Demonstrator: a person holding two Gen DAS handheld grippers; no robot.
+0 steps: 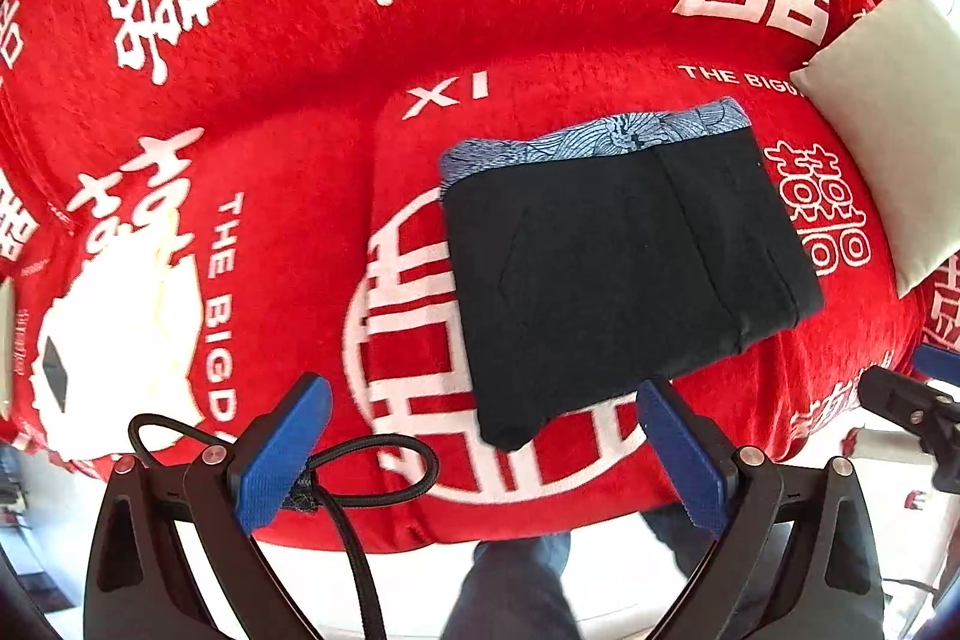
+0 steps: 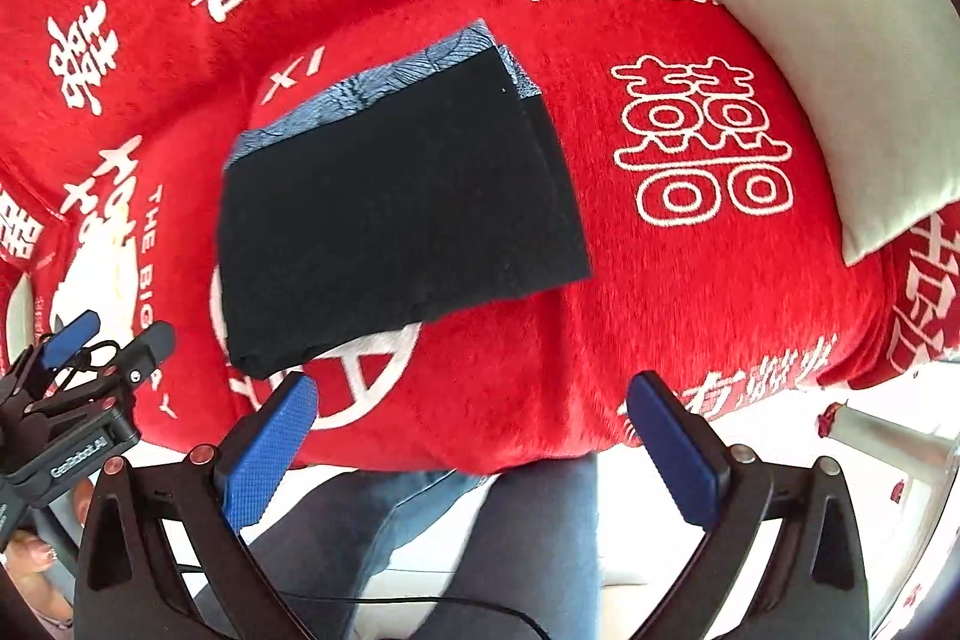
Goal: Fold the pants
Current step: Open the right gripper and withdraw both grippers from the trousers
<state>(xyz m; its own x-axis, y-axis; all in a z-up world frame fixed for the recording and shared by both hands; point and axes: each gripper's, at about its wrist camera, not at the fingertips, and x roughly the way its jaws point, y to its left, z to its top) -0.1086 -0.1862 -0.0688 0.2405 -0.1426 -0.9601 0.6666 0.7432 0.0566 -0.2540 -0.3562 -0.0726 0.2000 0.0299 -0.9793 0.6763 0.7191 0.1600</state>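
The black pants [image 1: 618, 262] lie folded into a compact rectangle on the red sofa cover, with a blue patterned waistband lining [image 1: 600, 133] showing along the far edge. They also show in the right wrist view [image 2: 396, 214]. My left gripper [image 1: 480, 436] is open and empty, held just in front of the fold's near edge. My right gripper [image 2: 474, 430] is open and empty, near the seat's front edge, to the right of the fold. The left gripper shows at the left of the right wrist view [image 2: 102, 346].
The red cover [image 1: 288, 112] with white characters spreads over the sofa seat and back. A beige cushion [image 2: 852, 58] leans at the right end. The person's legs in jeans [image 2: 480, 538] stand in front of the seat. A black cable [image 1: 360, 466] loops by the left finger.
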